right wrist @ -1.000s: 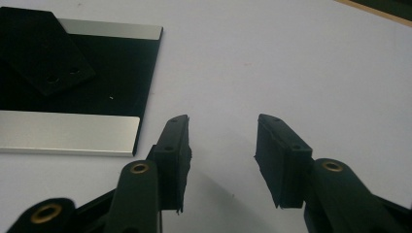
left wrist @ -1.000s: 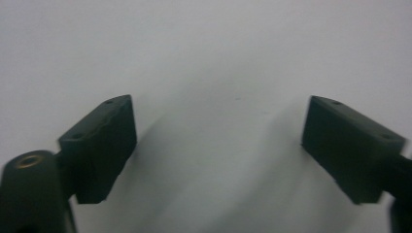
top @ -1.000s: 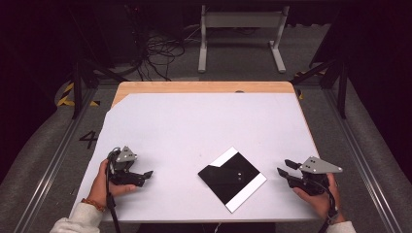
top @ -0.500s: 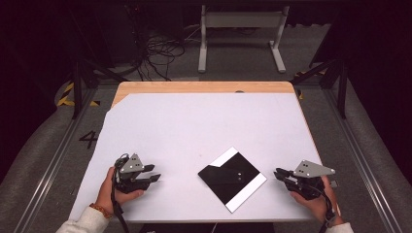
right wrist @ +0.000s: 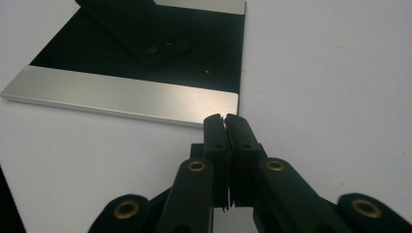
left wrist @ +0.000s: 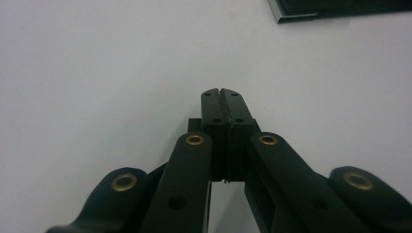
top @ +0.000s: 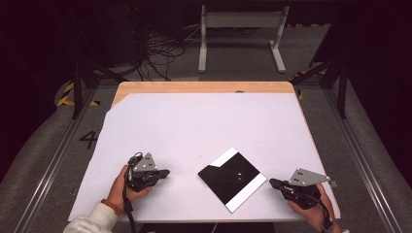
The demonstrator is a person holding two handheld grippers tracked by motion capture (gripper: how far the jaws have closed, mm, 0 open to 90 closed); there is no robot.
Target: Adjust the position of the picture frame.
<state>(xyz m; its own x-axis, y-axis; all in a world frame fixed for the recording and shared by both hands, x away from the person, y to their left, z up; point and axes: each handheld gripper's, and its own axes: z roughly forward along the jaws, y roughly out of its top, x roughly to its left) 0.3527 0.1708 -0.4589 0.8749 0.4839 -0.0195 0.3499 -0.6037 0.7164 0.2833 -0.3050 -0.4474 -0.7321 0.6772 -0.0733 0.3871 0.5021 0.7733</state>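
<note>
The flat square black plate with a silvery metal strip along its edge [top: 232, 178] lies on the white table sheet [top: 204, 126], near the front edge, between both grippers. The left gripper [top: 163, 173] and right gripper [top: 273, 183] have just been closing and are clenched on nothing. No grasp has begun; perhaps a small flap lies on the plate. Open sheet surrounds it.

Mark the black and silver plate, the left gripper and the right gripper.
black and silver plate [top: 228, 175]: high view, on its black middle.
left gripper [left wrist: 224, 91]: left gripper view, at the tips of its shut fingers.
right gripper [right wrist: 224, 116]: right gripper view, at the tips of its shut fingers.
</note>
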